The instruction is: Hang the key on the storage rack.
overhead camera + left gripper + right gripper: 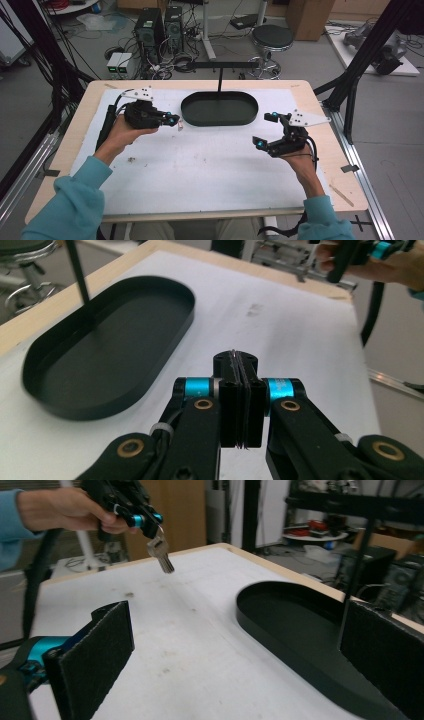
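1. At the left of the high view, the left tool (176, 120) is lifted clear of the desk (75, 130), its jaws pressed fully together on a small metal key (180, 126). The pick-up looks finished.
2. In the left gripper view, a thin sliver of metal shows in the seam between the closed pads at the centre of the frame. In the right gripper view, the key (161, 554) hangs blade-down from that tool (150, 526) in the upper left, well above the white mat (200, 645).
3. The black oval tray (220, 120) sits upper centre in the high view, just right of the left tool's tip, and it has nothing in it. A thin black post (219, 80) rises at its far rim. In the left gripper view, the tray (165, 335) lies in the left half of the frame, near the closed jaws.
4. At the right of the high view, the right tool (266, 131) hovers above the desk with its jaws spread wide and nothing between them. In its own view, the two black pads (100, 650) stand far apart, framing the bare mat and the tray (270, 630).
5. Judged from this, the work is roughly halfway: the key is lifted but not yet set down. What seems left is a short carry rightward over the tray rim, a lowering, and a release, or a handover to the open right tool.
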